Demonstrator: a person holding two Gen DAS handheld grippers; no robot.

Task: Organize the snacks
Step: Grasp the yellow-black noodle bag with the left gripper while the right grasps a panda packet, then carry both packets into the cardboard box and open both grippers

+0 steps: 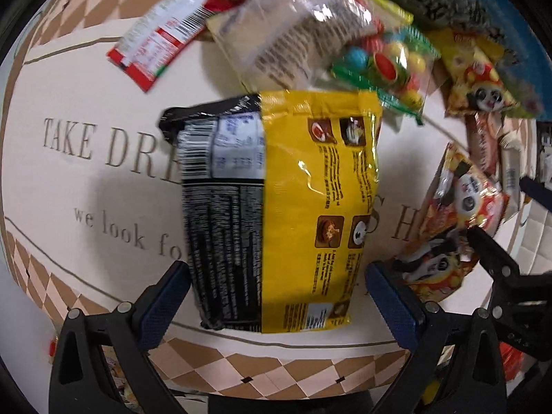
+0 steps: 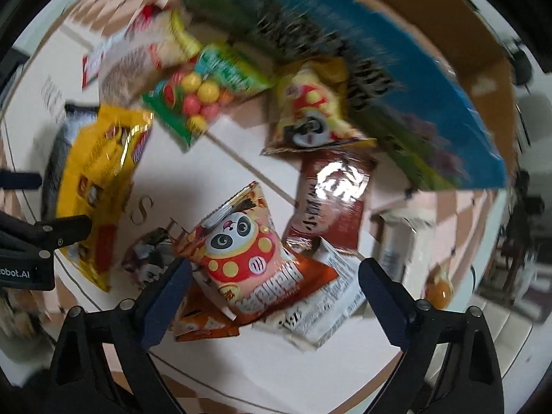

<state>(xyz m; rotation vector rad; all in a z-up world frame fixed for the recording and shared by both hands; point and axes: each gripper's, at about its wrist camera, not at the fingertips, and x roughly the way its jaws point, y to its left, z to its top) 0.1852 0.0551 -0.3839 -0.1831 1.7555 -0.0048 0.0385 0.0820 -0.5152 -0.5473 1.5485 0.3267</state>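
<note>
A yellow and black snack bag [image 1: 276, 207] lies flat on the printed tablecloth [image 1: 86, 172]. My left gripper [image 1: 276, 296] is open, its jaws standing on either side of the bag's near end. The bag also shows in the right wrist view [image 2: 100, 186]. My right gripper [image 2: 272, 293] is open above an orange panda snack packet [image 2: 248, 258], its jaws on either side of it. The right gripper's fingers [image 1: 493, 252] show in the left wrist view beside the panda packet [image 1: 459, 207].
A gumball bag [image 1: 386, 58], a cream packet [image 1: 289, 34] and a red and white packet [image 1: 165, 38] lie beyond. A second panda packet [image 2: 314, 110], a brown packet [image 2: 327, 196] and a white wrapper [image 2: 331, 296] lie near a blue cardboard box [image 2: 396, 69].
</note>
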